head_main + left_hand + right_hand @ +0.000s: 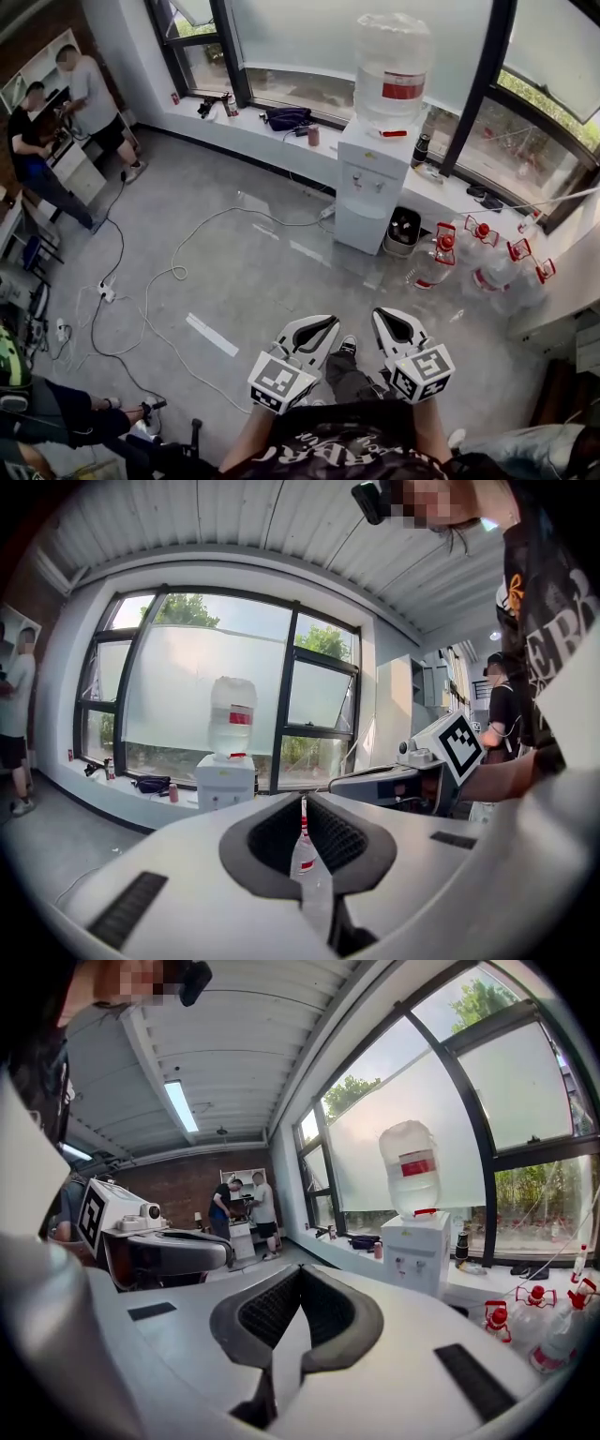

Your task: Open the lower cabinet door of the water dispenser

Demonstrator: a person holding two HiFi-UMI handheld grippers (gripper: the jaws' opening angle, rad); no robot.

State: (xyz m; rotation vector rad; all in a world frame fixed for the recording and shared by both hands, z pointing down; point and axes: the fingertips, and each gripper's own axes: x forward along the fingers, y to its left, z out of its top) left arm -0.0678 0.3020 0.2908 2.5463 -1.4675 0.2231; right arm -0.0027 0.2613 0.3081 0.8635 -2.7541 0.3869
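Note:
The white water dispenser (367,183) stands against the window ledge with a large bottle (394,66) on top. Its lower cabinet door (359,228) is closed. Both grippers are held low in front of the person, well short of the dispenser across bare floor. My left gripper (328,323) and right gripper (382,317) sit side by side, both shut and empty. In the left gripper view the dispenser (225,782) is far beyond the shut jaws (303,799). The right gripper view shows the dispenser (414,1251) right of its jaws (300,1267).
Several water bottles with red caps (487,253) lie on the floor right of the dispenser, beside a black bin (403,230). White cables (169,272) snake over the grey floor at left. Two people (84,94) stand at the far left by a desk.

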